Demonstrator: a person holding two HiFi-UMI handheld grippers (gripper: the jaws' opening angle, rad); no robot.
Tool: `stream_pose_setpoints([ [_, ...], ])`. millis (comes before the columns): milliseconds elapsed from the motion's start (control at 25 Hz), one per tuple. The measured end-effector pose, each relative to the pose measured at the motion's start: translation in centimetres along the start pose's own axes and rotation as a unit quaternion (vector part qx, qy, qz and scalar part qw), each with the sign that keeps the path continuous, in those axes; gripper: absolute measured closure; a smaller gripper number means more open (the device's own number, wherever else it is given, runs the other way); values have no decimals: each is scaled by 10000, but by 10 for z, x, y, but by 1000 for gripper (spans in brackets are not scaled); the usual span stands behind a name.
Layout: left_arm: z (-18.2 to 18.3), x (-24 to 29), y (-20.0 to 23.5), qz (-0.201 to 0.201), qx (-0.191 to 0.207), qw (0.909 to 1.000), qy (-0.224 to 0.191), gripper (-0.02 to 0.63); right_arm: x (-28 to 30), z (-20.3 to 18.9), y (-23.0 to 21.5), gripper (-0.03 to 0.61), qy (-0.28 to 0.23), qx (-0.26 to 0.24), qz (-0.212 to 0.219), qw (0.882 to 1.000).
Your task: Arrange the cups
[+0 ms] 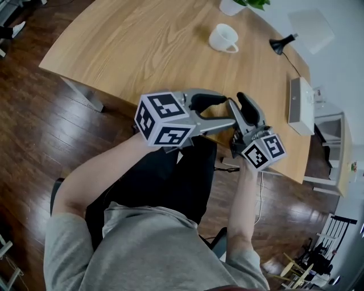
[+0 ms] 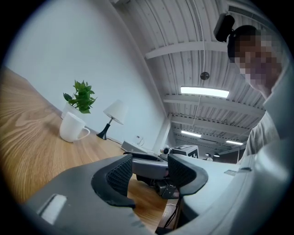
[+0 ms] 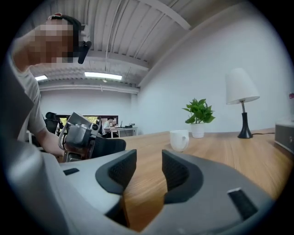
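Observation:
A single white cup (image 1: 223, 38) with a handle stands upright on the far part of the wooden table (image 1: 142, 51); it also shows in the left gripper view (image 2: 72, 127) and the right gripper view (image 3: 179, 139). Both grippers hover side by side over the table's near edge, far from the cup. My left gripper (image 1: 226, 111) points right, jaws apart and empty (image 2: 147, 172), with the right gripper's body just beyond them. My right gripper (image 1: 240, 103) points toward the cup, jaws apart with only table between them (image 3: 149, 170).
A potted plant (image 1: 232, 5) stands behind the cup. A lamp (image 1: 282, 42) and a white box (image 1: 300, 105) stand toward the table's right end. Dark wooden floor surrounds the table. The person sits at the near edge, lap below the grippers.

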State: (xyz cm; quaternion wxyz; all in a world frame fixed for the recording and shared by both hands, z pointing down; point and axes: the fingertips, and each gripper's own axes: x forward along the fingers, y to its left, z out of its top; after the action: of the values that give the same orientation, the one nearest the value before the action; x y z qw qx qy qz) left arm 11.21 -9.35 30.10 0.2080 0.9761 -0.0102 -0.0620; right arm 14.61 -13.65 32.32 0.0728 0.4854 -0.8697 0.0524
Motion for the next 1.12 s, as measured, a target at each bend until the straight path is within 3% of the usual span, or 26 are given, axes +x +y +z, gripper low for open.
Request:
stream_pose_setpoints([
  [240,-3,0,-2,13,156,9998,108,377,3,-2,-3,416,65,91,-80,9999],
  [720,7,-5,7,55,-353,9992,-178,377,8,-9,-10,420,333,223,-228,9989],
  [1120,5,-5,5,26,-253,9996,-95,377,9,-10,-10,420,376,249,-245,9987],
])
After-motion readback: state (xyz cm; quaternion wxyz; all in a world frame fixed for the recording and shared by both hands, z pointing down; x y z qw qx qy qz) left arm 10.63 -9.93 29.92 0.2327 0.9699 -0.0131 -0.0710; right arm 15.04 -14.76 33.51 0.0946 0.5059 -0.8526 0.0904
